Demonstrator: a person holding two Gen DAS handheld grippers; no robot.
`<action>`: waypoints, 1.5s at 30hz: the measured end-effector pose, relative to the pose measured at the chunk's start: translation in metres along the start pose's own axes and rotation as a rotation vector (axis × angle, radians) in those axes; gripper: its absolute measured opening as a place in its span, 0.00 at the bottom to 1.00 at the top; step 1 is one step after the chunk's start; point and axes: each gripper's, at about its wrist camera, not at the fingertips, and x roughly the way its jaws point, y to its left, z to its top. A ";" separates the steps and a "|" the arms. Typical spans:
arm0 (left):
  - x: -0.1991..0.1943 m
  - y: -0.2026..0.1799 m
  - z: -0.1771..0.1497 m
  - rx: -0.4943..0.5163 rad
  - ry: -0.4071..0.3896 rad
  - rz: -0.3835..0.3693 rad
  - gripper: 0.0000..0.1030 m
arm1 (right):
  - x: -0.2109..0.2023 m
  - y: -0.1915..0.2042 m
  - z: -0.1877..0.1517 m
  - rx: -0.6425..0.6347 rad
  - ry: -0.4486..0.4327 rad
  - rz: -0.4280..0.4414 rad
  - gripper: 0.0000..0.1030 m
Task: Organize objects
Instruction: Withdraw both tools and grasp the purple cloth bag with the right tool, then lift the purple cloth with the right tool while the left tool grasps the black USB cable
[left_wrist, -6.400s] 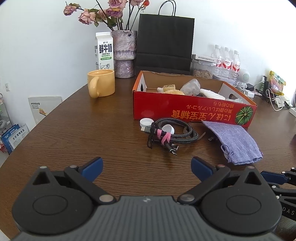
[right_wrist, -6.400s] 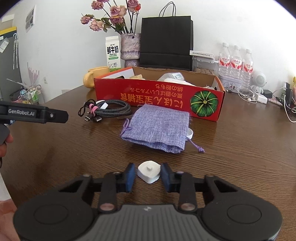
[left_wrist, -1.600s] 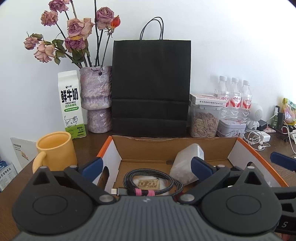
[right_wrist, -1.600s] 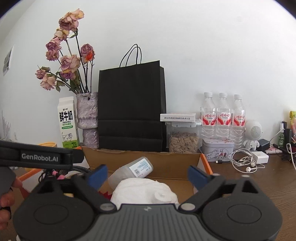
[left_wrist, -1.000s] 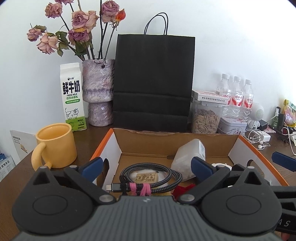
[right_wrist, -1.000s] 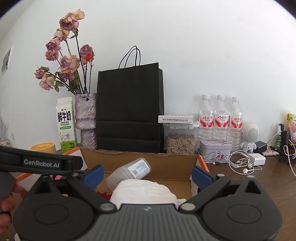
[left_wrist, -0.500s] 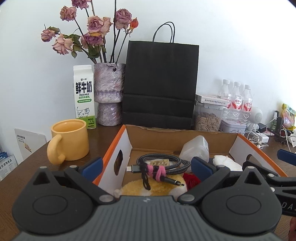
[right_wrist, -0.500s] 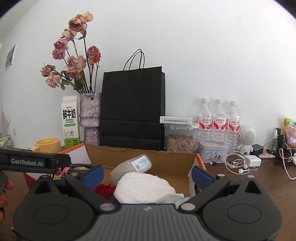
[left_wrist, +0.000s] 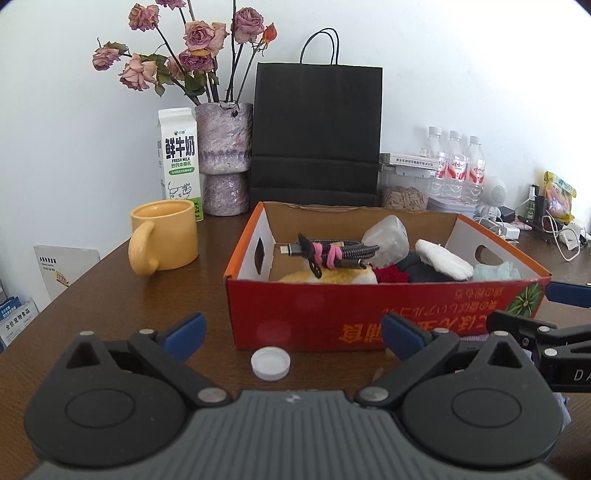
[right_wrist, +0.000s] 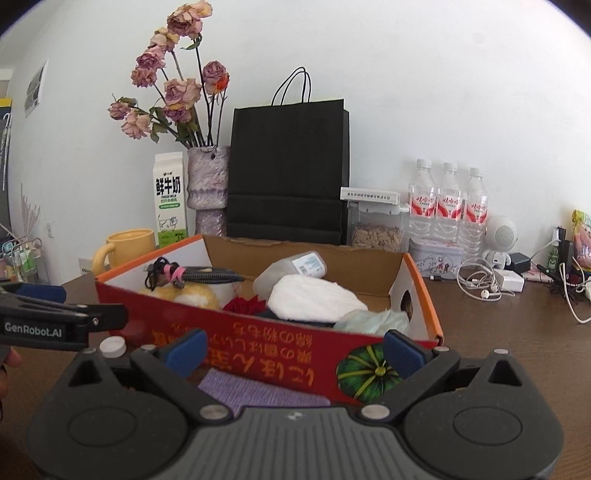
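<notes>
Left wrist view: left gripper spread wide and empty above the white cap, which lies on the table just before the red box; coiled cable already inside.
Right wrist view: right gripper gaping, empty, over the purple pouch against the box front.
Best practice: likely centre the cap between the fingers, then close low and square.

plain white wall, dark brown wooden table, bright even daylight
</notes>
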 end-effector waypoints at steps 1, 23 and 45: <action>-0.004 0.001 -0.003 0.004 0.001 -0.007 1.00 | -0.003 0.001 -0.004 0.004 0.017 0.006 0.99; -0.022 0.009 -0.027 -0.032 0.056 -0.063 1.00 | -0.004 0.018 -0.027 0.070 0.239 0.018 1.00; -0.015 0.011 -0.028 -0.051 0.092 -0.066 1.00 | -0.020 0.015 -0.023 0.096 0.108 0.032 0.21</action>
